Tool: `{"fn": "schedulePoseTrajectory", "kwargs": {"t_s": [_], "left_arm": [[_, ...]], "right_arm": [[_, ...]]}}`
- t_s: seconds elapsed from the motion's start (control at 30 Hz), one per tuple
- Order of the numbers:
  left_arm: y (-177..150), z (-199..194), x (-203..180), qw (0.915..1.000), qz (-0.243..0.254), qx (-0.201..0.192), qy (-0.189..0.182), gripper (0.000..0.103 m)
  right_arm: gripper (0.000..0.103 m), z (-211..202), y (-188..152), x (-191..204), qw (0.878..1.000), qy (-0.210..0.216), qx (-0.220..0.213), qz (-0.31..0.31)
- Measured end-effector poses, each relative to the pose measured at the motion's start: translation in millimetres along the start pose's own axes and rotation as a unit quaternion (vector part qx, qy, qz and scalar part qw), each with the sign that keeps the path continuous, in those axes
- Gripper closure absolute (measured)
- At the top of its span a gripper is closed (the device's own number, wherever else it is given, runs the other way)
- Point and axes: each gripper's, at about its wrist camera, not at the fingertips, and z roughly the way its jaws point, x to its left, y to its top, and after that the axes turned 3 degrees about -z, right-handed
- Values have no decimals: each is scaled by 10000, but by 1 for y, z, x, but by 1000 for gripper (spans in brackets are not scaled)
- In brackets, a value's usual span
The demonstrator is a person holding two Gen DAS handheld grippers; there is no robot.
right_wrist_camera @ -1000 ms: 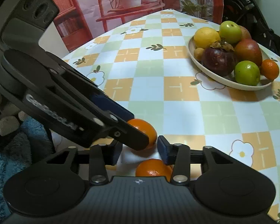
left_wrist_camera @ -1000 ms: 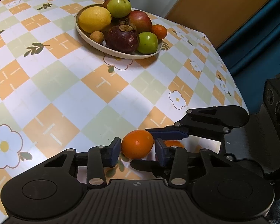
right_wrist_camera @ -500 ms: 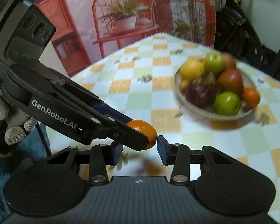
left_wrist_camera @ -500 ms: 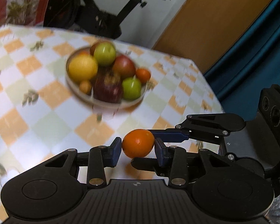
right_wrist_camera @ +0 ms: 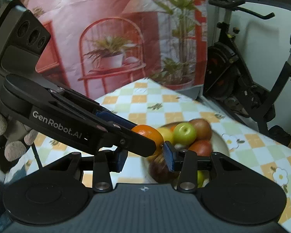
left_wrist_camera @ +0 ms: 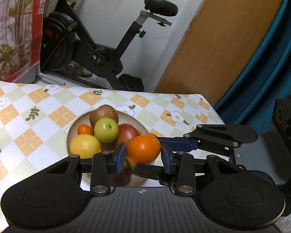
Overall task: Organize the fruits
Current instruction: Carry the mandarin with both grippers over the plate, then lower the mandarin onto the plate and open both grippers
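My left gripper is shut on an orange and holds it in the air just above the near side of the fruit plate. The plate holds a yellow lemon, a green apple, red fruits and a small tangerine. In the right wrist view the left gripper's fingers cross in front, with the orange at their tip. My right gripper is open and empty, close beside the left one, over the plate.
The plate sits on a table with a checked flower cloth. An exercise bike stands behind the table. A printed backdrop hangs at the far side. A teal curtain is at the right.
Both grippers rose from the table and moved forward over the plate, the left carrying the orange. The second orange under the right gripper is out of view.
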Motion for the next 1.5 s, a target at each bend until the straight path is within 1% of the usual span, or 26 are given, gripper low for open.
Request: {"fn": "schedulePoseTrajectory", "kwargs": {"t_s": [0.2,0.37,0.63,0.8,0.93,1.1,1.37,1.5], "left_arm": [[10,32,20,9997,-205,131,26,62],[10,50,33,9986,-425,302,73,61],[7,62,44,9975,-548,425,137,61],[7,65,44,9972,-578,417,212,62],[7,62,45,9973,-608,338,250,62],[5,49,44,9973,-647,201,301,61],[-4,18,38,9978,-480,-14,452,61],[-13,1,32,9982,-373,-84,462,61]], "right_arm": [[60,28,-2,-27,9997,-61,-21,250],[60,49,-4,-42,9987,-69,143,478],[60,68,-12,-52,9968,-74,374,702],[59,73,-14,-52,9961,-105,453,749],[58,72,-14,-51,9957,-162,451,789],[58,63,-16,-48,9961,-212,419,751],[58,38,-23,-43,9967,-230,360,683],[58,23,-28,-38,9973,-159,308,642]]}}
